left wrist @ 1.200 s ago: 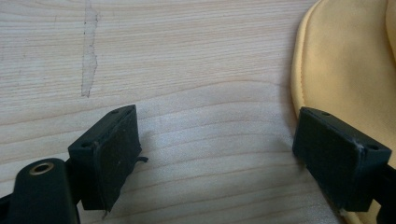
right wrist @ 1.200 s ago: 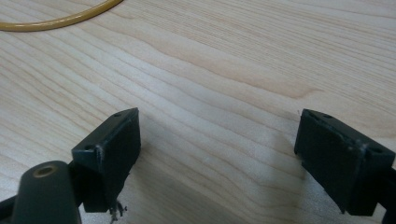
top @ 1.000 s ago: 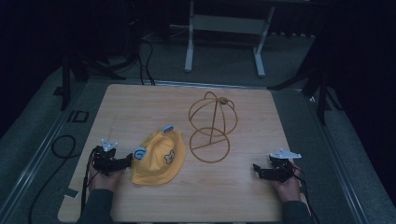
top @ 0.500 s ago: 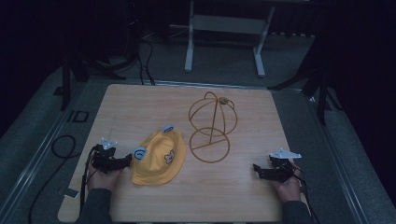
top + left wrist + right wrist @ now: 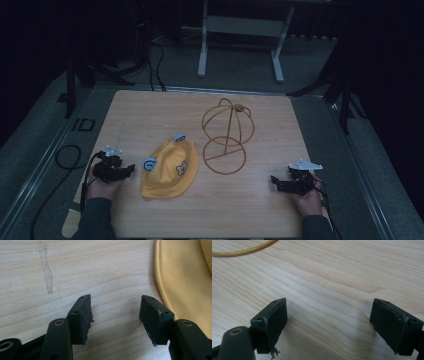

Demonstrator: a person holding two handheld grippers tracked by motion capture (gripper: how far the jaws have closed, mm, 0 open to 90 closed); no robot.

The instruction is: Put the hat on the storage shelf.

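A yellow cap point(image 5: 167, 170) with small blue patches lies flat on the wooden table point(image 5: 150, 110), left of the middle. To its right stands a golden wire hat stand point(image 5: 227, 137). My left gripper point(image 5: 127, 170) rests on the table just left of the cap. In the left gripper view the cap's brim point(image 5: 185, 277) lies beside the right jaw. The left gripper point(image 5: 115, 298) has just been closing its jaws; they still stand apart over bare wood. My right gripper point(image 5: 275, 181) sits near the front right. There the right gripper point(image 5: 328, 301) is wide open, and the stand's base ring point(image 5: 244, 250) curves far off.
Beyond the table's far edge stands a white metal frame point(image 5: 240, 30) on the grey floor. Black cables point(image 5: 65, 160) trail along the table's left side. Bare wood stretches between the cap and the right gripper.
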